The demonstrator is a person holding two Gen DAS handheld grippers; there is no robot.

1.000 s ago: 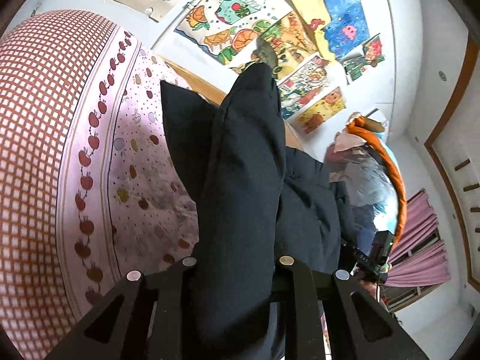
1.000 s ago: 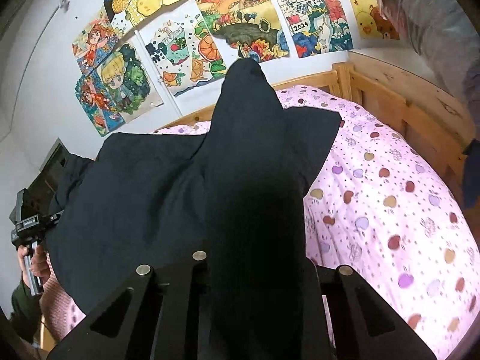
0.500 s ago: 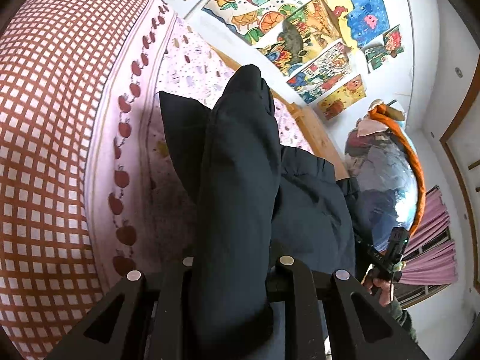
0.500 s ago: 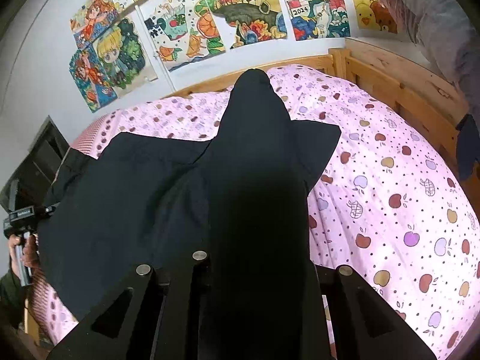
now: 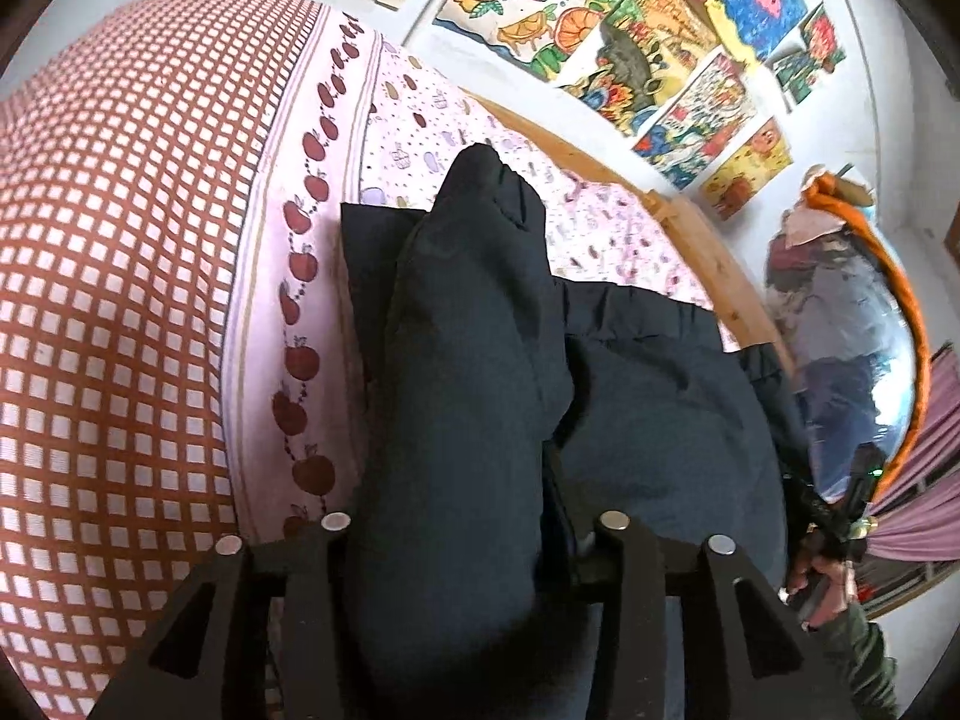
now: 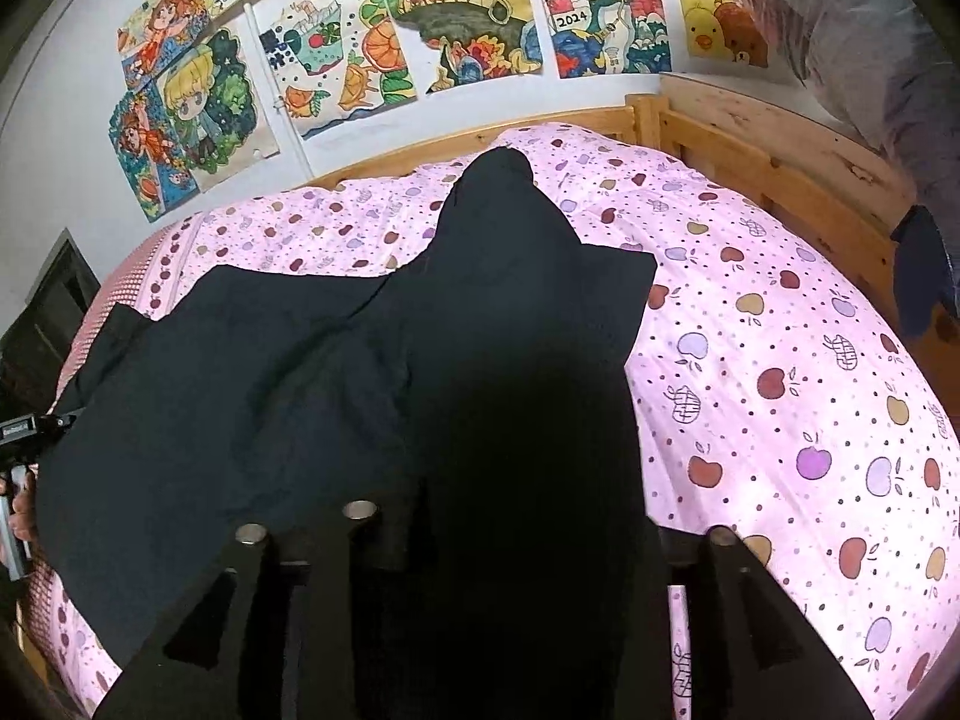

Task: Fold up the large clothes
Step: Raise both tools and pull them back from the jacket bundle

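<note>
Left hand-held gripper (image 5: pixel 474 276) and right hand-held gripper (image 6: pixel 516 276): jaws just opening, now slack, with the black garment (image 6: pixel 240 372) draped between them and the rest spread on the bed (image 6: pixel 780 360). Risk on pulling back: cloth snagging a finger and dragging the fold askew. Nearby: wooden bed frame (image 6: pixel 768 138), wall drawings (image 6: pixel 456 18); nothing blocking.

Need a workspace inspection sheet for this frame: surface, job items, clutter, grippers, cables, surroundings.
Surface: bed, pink apple-print sheet, checked section at one side.
Job's things: dark garment spread on the bed, folds bunched up in both hand-held grippers.
Clutter: nothing seen.
Grippers: left hand-held gripper and right hand-held gripper, jaws just been opening, cloth between them; grip unclear.
Cables: nothing seen.
Surroundings: drawings on wall, wooden bed frame, pink curtain.
</note>
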